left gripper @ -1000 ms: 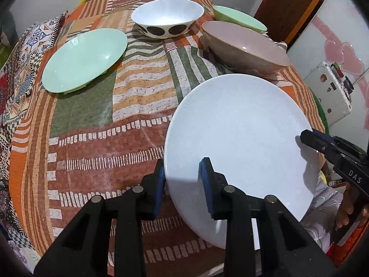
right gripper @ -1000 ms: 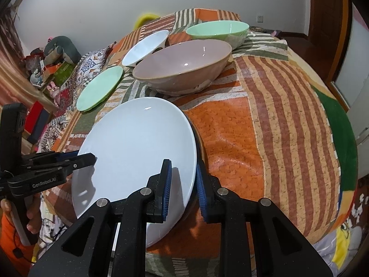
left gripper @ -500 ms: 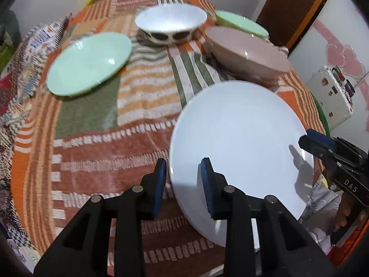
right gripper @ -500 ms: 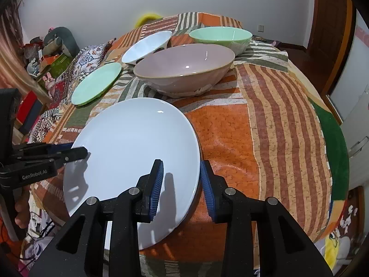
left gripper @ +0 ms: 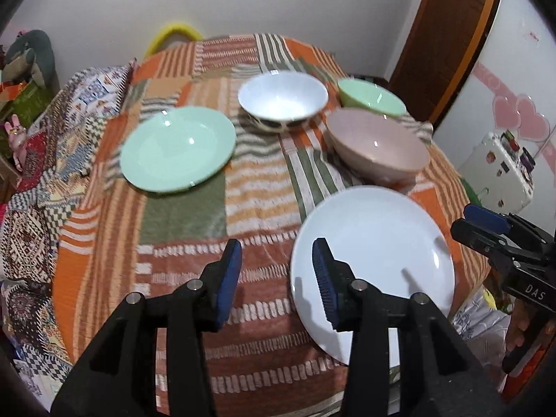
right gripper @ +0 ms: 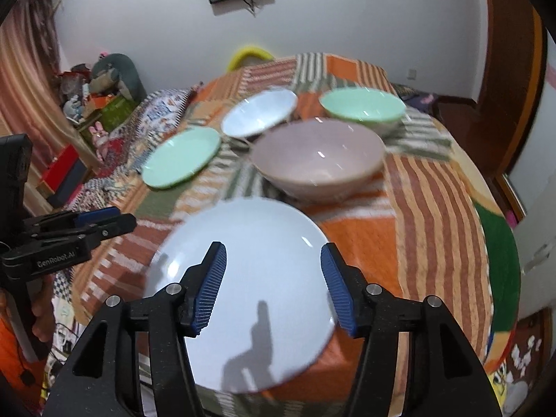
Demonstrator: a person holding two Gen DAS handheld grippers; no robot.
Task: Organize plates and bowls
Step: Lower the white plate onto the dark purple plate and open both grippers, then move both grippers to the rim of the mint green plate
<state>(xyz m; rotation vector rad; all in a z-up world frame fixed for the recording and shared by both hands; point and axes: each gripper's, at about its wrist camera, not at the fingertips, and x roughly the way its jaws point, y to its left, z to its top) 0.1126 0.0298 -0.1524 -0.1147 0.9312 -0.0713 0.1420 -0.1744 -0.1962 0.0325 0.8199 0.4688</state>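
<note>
Grippers (left gripper: 277, 278) apparently clear of plate (left gripper: 378, 243)

Two plates: a white plate (left gripper: 373, 260) at lower right and a green plate (left gripper: 177, 148) at left. Three bowls: white bowl (left gripper: 282, 100), green bowl (left gripper: 371, 97), pink bowl (left gripper: 377, 146).

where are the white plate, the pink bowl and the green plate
white plate (right gripper: 257, 243), right wrist view, bare centre.
pink bowl (left gripper: 378, 146), left wrist view, inner wall.
green plate (left gripper: 177, 149), left wrist view, middle of its face.
</note>
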